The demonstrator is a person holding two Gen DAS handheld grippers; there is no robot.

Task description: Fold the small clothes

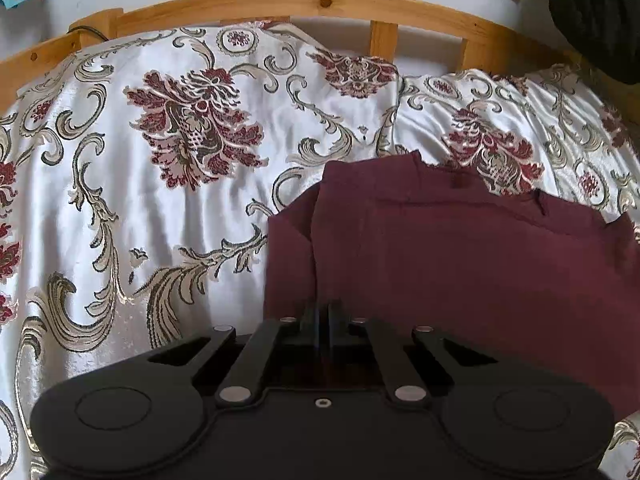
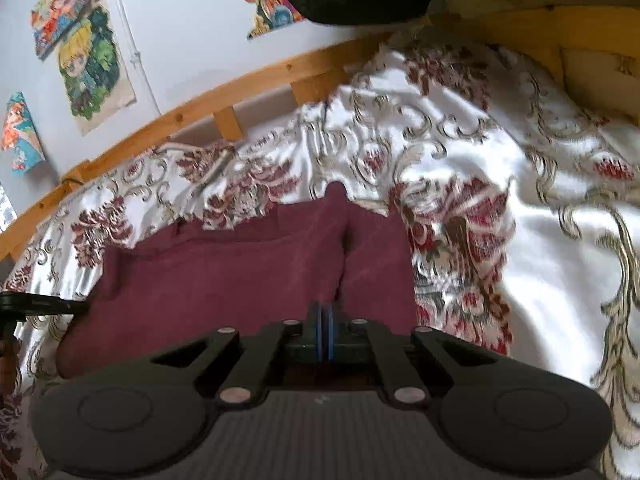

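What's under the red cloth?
The red cloth lies on the flowery bedspread, which shows all around it. Anything else beneath it is covered and cannot be seen.

Left tongs (image 1: 323, 312): matte black, two round housings with inscribed circles, four flat link arms on silver pivot pins, one small screw at centre, black fingers (image 1: 335, 316). Right tongs (image 2: 325, 316): same black frame and silver pins, ribbed grey top plate, fingers edged in blue.
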